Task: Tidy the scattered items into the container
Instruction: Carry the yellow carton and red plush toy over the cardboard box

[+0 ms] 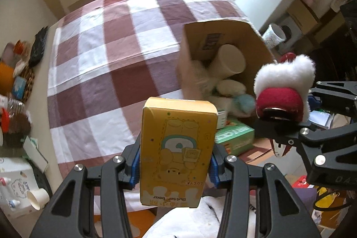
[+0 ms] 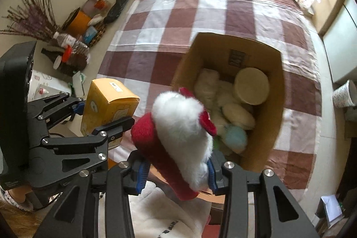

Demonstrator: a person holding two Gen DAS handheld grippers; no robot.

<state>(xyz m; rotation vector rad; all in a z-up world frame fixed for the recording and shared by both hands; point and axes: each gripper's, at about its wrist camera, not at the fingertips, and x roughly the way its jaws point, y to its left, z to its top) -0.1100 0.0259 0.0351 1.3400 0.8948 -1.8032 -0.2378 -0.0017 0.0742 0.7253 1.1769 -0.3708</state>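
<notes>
Cardboard box (image 2: 271,126): the container; it stands open-topped on the checked tablecloth (image 1: 107,41), at the near right part of the table, ahead of both grippers and lower than the things they carry.
Box contents: already well filled with pale round plush pieces, a light blue puff (image 2: 235,137) and a cream paper cup (image 1: 229,60) lying on its side; free room looks scant.
Yellow carton (image 1: 178,157): a printed "Butter bear" pack, held upright in the air, just left of the cardboard box and short of its opening.
Left gripper (image 1: 175,167): narrow, blue pads pressed on the yellow carton's two long sides near its lower half.
Plush toy (image 2: 178,137): white fluff with red felt parts, held in the air over the near rim of the cardboard box.
Right gripper (image 2: 177,170): narrow, clamped on the plush toy's lower end; most of the toy sticks out beyond the pads.
Spacing: the two grippers are close side by side, the left one's linkage just beside the plush toy.
Risk, collision: both loads heading for one opening could knock together, twisting the yellow carton in its pads.
Risk, rim: the near wall may catch the yellow carton's bottom edge if it comes in low, tipping or shoving the cardboard box.
Risk, overflow: dropped onto the heap, either item might roll back out.
Risk, soft grip: the plush toy could sag or slip loose before it is over the opening.
</notes>
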